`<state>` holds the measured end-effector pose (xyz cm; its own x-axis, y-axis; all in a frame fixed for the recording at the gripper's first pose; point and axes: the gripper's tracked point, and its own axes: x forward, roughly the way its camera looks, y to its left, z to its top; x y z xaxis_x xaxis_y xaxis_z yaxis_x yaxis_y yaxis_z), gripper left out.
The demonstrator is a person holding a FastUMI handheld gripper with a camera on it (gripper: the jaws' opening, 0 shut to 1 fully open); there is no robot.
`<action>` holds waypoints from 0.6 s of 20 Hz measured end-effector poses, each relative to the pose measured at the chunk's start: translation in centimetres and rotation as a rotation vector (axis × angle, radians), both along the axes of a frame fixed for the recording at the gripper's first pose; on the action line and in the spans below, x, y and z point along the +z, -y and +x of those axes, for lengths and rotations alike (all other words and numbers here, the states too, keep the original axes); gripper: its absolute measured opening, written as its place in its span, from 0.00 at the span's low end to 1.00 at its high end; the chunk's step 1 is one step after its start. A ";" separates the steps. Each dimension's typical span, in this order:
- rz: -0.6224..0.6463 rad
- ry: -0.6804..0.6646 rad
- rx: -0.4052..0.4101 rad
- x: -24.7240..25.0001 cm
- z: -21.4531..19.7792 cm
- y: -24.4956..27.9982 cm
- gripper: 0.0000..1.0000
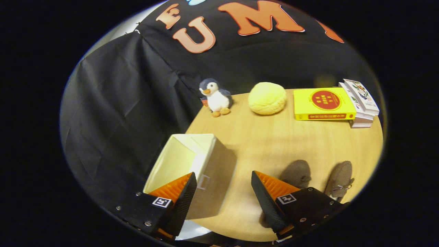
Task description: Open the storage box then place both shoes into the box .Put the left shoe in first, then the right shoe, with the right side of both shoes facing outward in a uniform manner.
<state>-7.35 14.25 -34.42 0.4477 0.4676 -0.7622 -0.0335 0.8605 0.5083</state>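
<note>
An open beige fabric storage box (192,164) stands at the near left corner of the wooden table (274,144), its cream inside bare. Two grey-brown shoes lie to its right: one shoe (296,173) just beyond my right finger, the other shoe (339,180) further right, with a small metal buckle. My gripper (224,187) hangs above the table with its orange-and-black fingers wide apart and nothing between them. The left finger (178,192) overlaps the box's near right wall; the right finger (271,192) hides part of the nearer shoe.
At the table's far edge sit a plush penguin (215,97), a yellow round cushion (267,98), a yellow book (324,104) and a stack of white books (360,103). Black cloth hangs behind and to the left of the table.
</note>
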 end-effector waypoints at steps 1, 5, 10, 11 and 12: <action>-0.023 -0.018 -0.003 -1.1 -0.8 0.9 0.96; -0.114 -0.076 -0.005 -4.2 -3.8 4.8 0.96; -0.219 -0.132 0.019 -8.3 -6.2 7.7 0.93; -0.241 -0.152 0.020 -9.0 -6.8 8.2 0.91; -0.253 -0.164 0.020 -9.6 -7.2 8.5 0.87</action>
